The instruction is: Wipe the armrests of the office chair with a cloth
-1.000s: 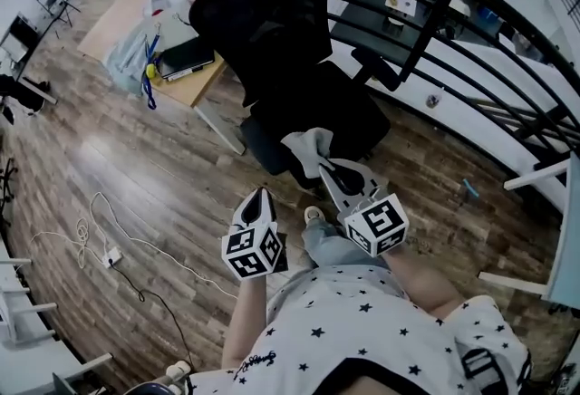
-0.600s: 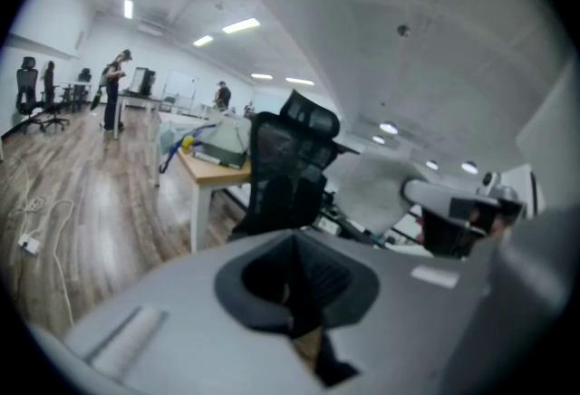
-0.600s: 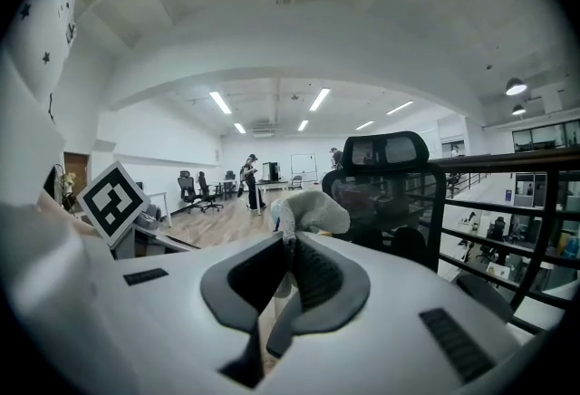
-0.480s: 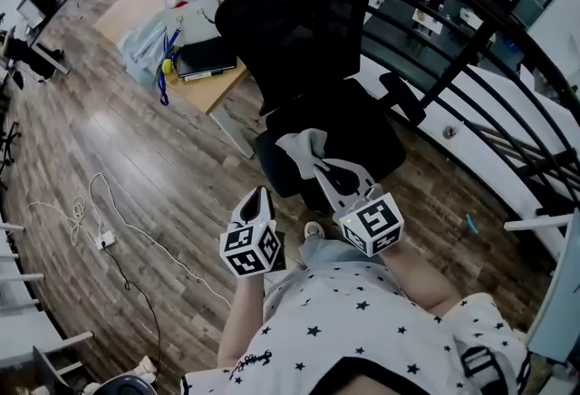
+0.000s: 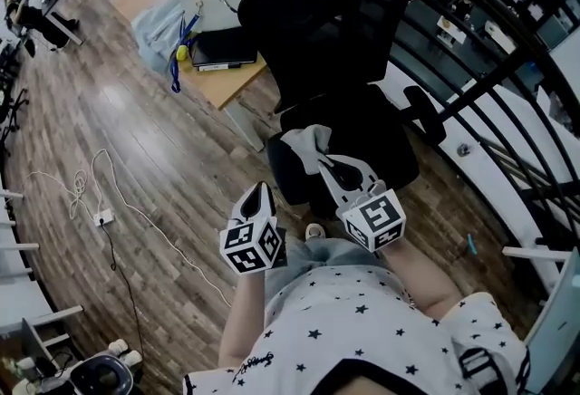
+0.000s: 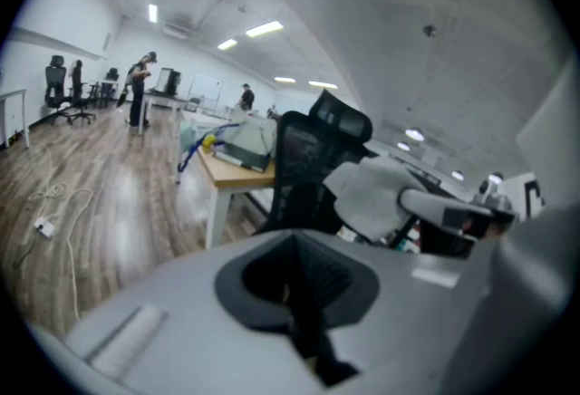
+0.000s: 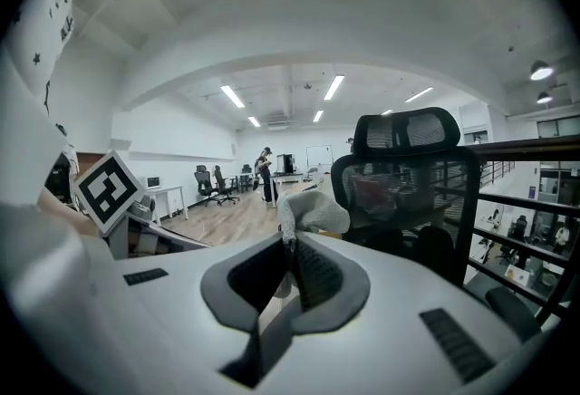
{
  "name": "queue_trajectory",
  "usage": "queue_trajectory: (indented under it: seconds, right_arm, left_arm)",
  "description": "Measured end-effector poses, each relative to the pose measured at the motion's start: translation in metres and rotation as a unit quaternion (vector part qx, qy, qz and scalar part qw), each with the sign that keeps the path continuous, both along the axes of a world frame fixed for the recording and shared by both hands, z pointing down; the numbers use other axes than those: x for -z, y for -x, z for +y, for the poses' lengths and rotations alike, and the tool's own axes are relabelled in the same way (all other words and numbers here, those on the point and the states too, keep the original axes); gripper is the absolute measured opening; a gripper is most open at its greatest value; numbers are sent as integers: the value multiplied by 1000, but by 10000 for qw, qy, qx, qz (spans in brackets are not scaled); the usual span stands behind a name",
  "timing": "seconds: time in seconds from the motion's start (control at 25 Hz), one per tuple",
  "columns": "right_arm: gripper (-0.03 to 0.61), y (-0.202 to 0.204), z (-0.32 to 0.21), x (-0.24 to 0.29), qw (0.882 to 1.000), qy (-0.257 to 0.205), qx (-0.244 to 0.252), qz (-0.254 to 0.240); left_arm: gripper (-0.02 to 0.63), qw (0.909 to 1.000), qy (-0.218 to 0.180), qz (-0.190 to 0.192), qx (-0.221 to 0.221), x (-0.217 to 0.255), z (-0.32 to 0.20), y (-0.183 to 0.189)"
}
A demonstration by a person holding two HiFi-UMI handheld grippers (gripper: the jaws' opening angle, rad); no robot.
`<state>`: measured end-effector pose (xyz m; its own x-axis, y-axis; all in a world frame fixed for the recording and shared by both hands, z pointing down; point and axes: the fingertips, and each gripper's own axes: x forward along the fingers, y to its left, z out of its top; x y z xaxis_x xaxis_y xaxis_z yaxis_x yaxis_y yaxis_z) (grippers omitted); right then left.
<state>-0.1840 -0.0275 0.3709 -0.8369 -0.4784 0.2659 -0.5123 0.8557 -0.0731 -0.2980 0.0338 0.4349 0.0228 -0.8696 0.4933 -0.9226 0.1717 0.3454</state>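
Bright ceiling strip lights (image 7: 234, 96), sheen on wooden floor (image 5: 104, 103), heavy fisheye edges, left tongs (image 6: 294, 244) blurred.

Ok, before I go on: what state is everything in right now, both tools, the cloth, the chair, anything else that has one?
right tool: shut on the cloth, raised in front of the chair
left tool: shut, nothing in it
cloth: bunched, pinched at one edge, not on an armrest
office chair: upright, armrest untouched
laptop: lid closed, lying flat
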Motion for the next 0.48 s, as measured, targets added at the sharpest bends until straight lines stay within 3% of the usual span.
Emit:
queue_trajectory:
  seconds: [0.48]
  right_arm:
    - [26, 30, -43, -48, 9991, 13, 155, 404]
  left_arm:
    - [5, 9981, 413, 221, 406, -42, 2, 30]
